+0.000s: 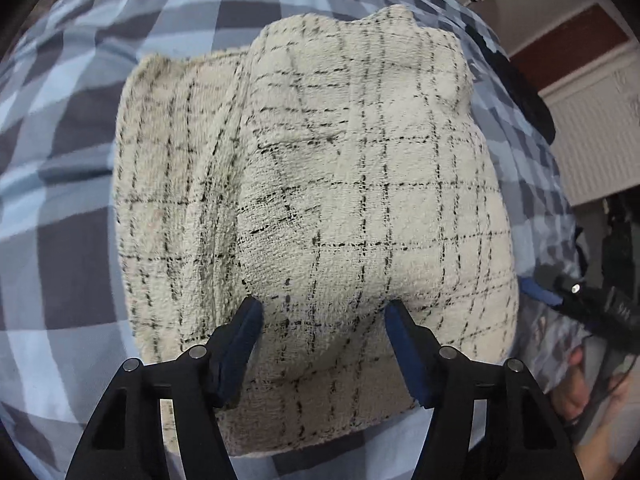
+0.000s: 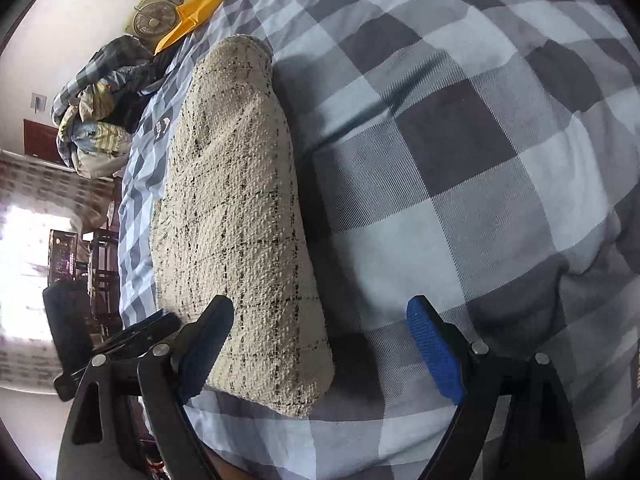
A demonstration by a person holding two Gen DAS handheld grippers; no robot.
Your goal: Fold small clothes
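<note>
A cream terry cloth with thin black check lines point(image 1: 320, 208) lies folded in layers on the blue-grey checked bedsheet point(image 1: 68, 168). My left gripper point(image 1: 322, 308) is open right over its near part, the blue-padded fingers point(image 1: 244, 344) spread on either side of a raised fold. In the right wrist view the same cloth point(image 2: 240, 208) shows as a long folded bundle. My right gripper point(image 2: 320, 320) is open beside its near end, the left finger point(image 2: 204, 344) against the cloth, the right finger point(image 2: 436, 352) over bare sheet point(image 2: 480, 160).
A heap of other clothes point(image 2: 100, 108) lies at the far edge of the bed, with a yellow item point(image 2: 196, 16) and a round fan point(image 2: 152, 20) behind it. A dark chair point(image 2: 68, 320) stands beside the bed at left.
</note>
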